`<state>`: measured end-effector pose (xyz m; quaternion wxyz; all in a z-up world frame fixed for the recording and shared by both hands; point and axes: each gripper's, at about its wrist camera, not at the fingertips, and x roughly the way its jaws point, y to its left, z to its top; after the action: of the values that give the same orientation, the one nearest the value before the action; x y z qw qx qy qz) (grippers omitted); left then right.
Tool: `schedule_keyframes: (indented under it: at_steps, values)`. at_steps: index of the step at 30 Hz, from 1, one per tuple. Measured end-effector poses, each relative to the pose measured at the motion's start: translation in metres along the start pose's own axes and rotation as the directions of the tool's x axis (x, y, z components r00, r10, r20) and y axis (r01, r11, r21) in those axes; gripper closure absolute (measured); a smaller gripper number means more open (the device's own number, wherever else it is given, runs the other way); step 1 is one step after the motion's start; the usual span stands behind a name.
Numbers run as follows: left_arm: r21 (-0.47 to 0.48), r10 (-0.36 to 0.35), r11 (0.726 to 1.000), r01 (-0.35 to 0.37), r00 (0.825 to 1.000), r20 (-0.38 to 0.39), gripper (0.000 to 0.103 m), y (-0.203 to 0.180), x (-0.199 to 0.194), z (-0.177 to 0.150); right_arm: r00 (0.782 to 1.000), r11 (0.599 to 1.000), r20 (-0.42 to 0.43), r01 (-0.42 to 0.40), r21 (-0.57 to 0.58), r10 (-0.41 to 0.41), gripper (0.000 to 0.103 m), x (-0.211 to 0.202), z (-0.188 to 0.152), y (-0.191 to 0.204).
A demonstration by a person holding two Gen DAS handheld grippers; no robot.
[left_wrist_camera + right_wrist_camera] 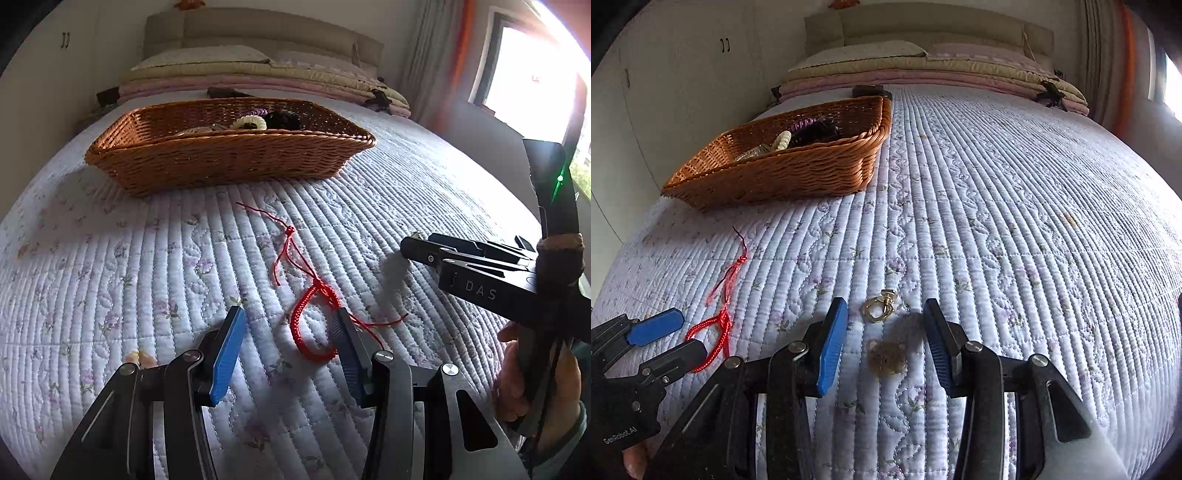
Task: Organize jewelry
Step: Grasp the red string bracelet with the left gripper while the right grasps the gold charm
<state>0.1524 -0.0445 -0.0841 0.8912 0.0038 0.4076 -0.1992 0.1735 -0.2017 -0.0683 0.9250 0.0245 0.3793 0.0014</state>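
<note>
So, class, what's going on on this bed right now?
A person holds a claw in each hand over a quilted bedspread. The left claw is open around a red braided cord bracelet, not yet closed on it. The right claw is open over a small gold ring clasp. A wicker basket further up the bed already holds some pieces, including a cream coiled band.

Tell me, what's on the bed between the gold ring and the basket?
Only bare quilt. The right wrist view shows nothing lying between the gold ring and the basket; the red bracelet lies off to the left.
</note>
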Motion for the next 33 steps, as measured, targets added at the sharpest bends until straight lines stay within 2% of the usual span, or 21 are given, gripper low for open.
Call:
schedule_keyframes:
  at_steps: [4,6,8,9,10,11,22,27,33]
  values:
    - [0.034,0.061,0.998,-0.060,0.998,-0.007,0.060,-0.006,0.004,0.000,0.999,0.999,-0.007,0.036,-0.023,-0.036,0.057,0.006,0.003,0.006]
    - [0.046,0.081,0.996,-0.080,0.997,-0.008,0.065,-0.008,0.005,0.000,0.999,0.999,-0.006,0.032,-0.029,-0.032,0.063,0.007,0.004,0.007]
    - [0.048,0.091,0.995,-0.090,0.996,-0.003,0.081,-0.008,0.005,0.000,1.000,0.999,-0.003,0.021,-0.028,-0.021,0.075,0.007,0.004,0.007]
    - [0.049,0.089,0.995,-0.089,0.996,-0.001,0.085,-0.008,0.004,0.000,1.000,1.000,-0.002,0.010,-0.027,-0.010,0.078,0.007,0.004,0.006]
    - [0.051,0.090,0.995,-0.090,0.996,0.000,0.093,-0.008,0.004,0.000,1.000,1.000,0.000,0.005,-0.027,-0.005,0.081,0.006,0.002,0.006]
    - [0.054,0.086,0.995,-0.086,0.996,0.000,0.097,-0.009,0.004,0.000,1.000,1.000,0.002,0.002,-0.027,-0.002,0.081,0.005,0.002,0.005]
    - [0.022,0.017,1.000,-0.018,0.999,0.039,0.099,-0.003,-0.009,-0.002,0.993,0.996,0.074,-0.089,0.010,0.088,0.081,-0.017,-0.004,-0.007]
    - [0.023,-0.006,1.000,0.004,0.994,0.112,0.099,-0.004,-0.029,-0.002,0.991,0.996,0.107,-0.084,-0.005,0.084,0.081,-0.029,-0.004,-0.003]
    - [-0.052,-0.025,0.998,0.036,0.978,0.207,0.099,0.011,-0.055,0.001,0.987,0.996,0.138,-0.085,-0.010,0.086,0.081,-0.047,-0.005,-0.002]
